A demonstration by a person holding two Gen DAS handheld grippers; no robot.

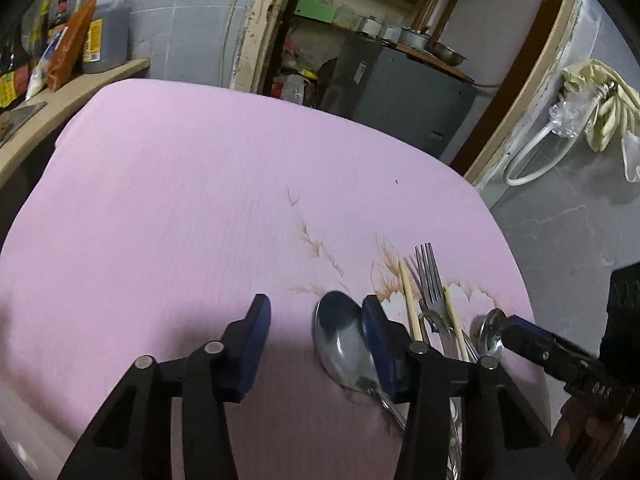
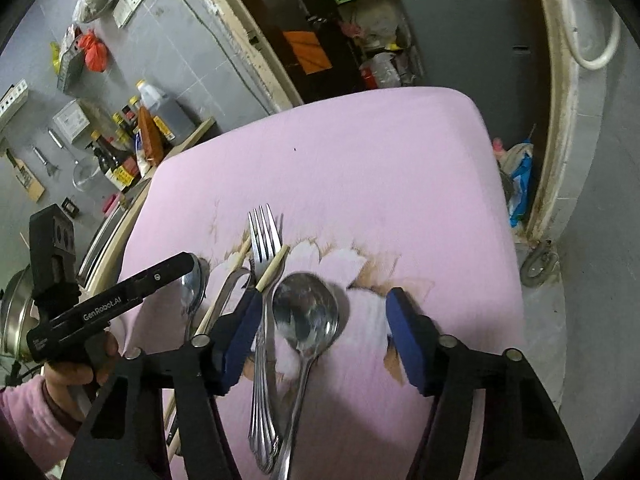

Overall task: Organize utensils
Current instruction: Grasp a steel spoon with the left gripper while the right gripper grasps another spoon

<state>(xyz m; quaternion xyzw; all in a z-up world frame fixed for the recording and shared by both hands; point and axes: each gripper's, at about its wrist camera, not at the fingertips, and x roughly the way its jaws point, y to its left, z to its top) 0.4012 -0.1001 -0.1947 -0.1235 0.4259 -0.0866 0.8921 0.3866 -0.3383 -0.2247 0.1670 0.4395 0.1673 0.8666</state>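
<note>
Currently we judge a pick is being lined up: right gripper [image 2: 324, 332], jaws spread and empty, straddles the large steel spoon [image 2: 306, 316] on the pink floral cloth [image 2: 360, 160]. Left gripper [image 1: 314, 344] is likewise open, empty. Steel fork [image 2: 262, 280] and bamboo chopsticks [image 2: 273, 268] crowd at 9 o'clock; closing must avoid them.

Pink cloth [image 2: 360, 168] with white-and-brown flower print; silver fork [image 2: 262, 240] and spoons; pale wooden chopsticks [image 1: 409, 300]; blue-padded black jaws
</note>
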